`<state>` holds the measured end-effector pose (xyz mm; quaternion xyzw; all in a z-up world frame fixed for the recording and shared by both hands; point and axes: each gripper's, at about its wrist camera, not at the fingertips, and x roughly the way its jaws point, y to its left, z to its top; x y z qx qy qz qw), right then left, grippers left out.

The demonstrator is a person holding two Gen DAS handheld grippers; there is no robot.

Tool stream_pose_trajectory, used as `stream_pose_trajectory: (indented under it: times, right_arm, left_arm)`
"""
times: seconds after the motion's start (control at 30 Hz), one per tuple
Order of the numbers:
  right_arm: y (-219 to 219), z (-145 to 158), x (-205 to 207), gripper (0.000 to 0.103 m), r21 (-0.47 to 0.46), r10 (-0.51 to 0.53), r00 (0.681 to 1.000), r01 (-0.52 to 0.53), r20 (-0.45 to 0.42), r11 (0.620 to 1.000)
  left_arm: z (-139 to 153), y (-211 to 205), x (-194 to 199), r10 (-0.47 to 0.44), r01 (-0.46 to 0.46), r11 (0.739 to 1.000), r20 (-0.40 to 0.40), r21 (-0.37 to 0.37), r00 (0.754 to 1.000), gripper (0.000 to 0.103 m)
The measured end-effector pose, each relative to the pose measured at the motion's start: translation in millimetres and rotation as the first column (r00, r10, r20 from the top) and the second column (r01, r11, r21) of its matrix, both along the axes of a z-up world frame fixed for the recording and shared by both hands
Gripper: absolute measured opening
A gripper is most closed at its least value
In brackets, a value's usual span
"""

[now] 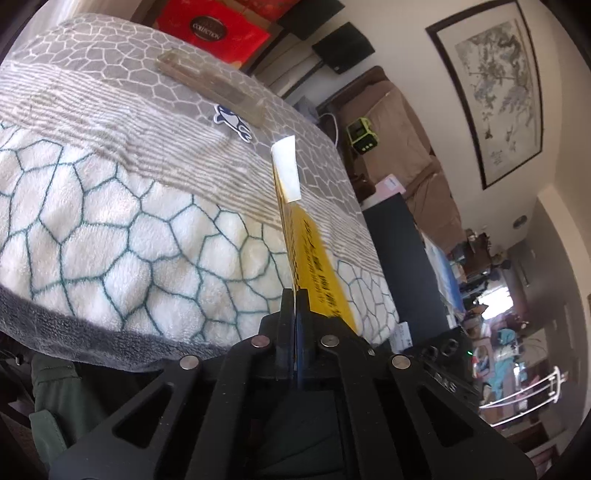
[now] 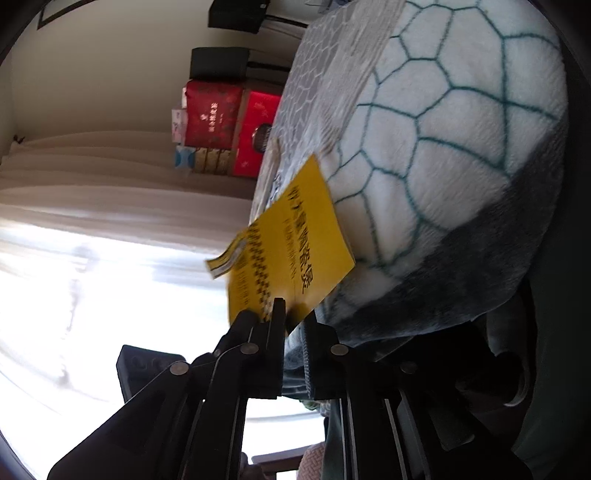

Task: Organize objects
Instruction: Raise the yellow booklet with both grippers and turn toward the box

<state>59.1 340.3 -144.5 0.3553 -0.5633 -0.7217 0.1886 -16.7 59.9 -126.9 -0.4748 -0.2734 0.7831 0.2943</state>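
In the left wrist view my left gripper [image 1: 294, 295] is shut on a thin yellow booklet [image 1: 317, 266], which I see edge-on. It stretches away from me over the blanket [image 1: 110, 221] and ends in a white tab [image 1: 286, 166]. The right wrist view is rolled sideways. There a yellow booklet [image 2: 291, 240] with black print lies flat against the blanket [image 2: 443, 147], a loose strip hanging off its left edge. My right gripper [image 2: 297, 314] is nearly closed, with the booklet's lower corner pinched between its fingers. Neither gripper appears in the other's view.
A clear plastic case [image 1: 210, 86] and a whale patch [image 1: 232, 122] lie further back on the blanket. Beyond are a red box [image 1: 210, 29], black speakers [image 1: 343, 46], a green device [image 1: 362, 134] and a dark cabinet [image 1: 402, 258]. Stacked red boxes [image 2: 214, 114] stand beside a bright curtain [image 2: 92, 221].
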Motion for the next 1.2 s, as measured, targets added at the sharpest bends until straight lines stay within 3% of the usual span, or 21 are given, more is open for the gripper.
stream_pose_trajectory:
  times: [0.13,0.3,0.4,0.53,0.8,0.9,1.03,1.2]
  right_arm:
    - [5.2,1.4,0.7,0.011,0.05,-0.024,1.0,0.024,0.002,0.998]
    - [-5.1,37.6,7.5,0.005,0.279,-0.01,0.997,0.031,-0.077,0.96]
    - [-20.6,63.1,13.8,0.005,0.461,0.016,0.992,0.045,-0.128,0.886]
    - [-38.7,85.5,19.1,0.005,0.611,0.042,0.983,0.079,-0.181,0.788]
    - [-47.7,109.6,21.7,0.006,0.726,0.043,0.97,0.149,-0.24,0.671]
    - [-46.0,123.5,19.3,0.006,0.772,0.059,0.962,0.177,-0.267,0.61]
    - [-40.1,136.4,10.9,0.006,0.806,0.114,0.951,0.175,-0.286,0.566]
    - [-39.7,155.8,11.9,0.006,0.841,0.16,0.919,0.247,-0.361,0.482]
  left_arm:
    - [1.3,2.7,2.4,-0.041,0.041,0.999,0.001,-0.001,0.999,0.0]
    - [13.4,7.7,9.2,-0.063,0.06,0.997,-0.06,-0.048,0.996,0.0]
    - [25.6,13.5,15.4,-0.082,0.069,0.993,-0.128,-0.098,0.988,0.0]
    - [44.7,27.2,26.6,-0.132,0.08,0.973,-0.238,-0.215,0.962,0.0]
    - [75.9,55.8,36.6,-0.188,0.066,0.945,-0.363,-0.321,0.913,0.001]
    - [86.2,68.5,39.8,-0.226,0.076,0.935,-0.418,-0.345,0.88,0.001]
    - [105.5,82.8,44.1,-0.262,0.063,0.921,-0.49,-0.385,0.831,0.001]
    - [120.2,96.9,44.0,-0.256,0.017,0.915,-0.546,-0.404,0.798,0.002]
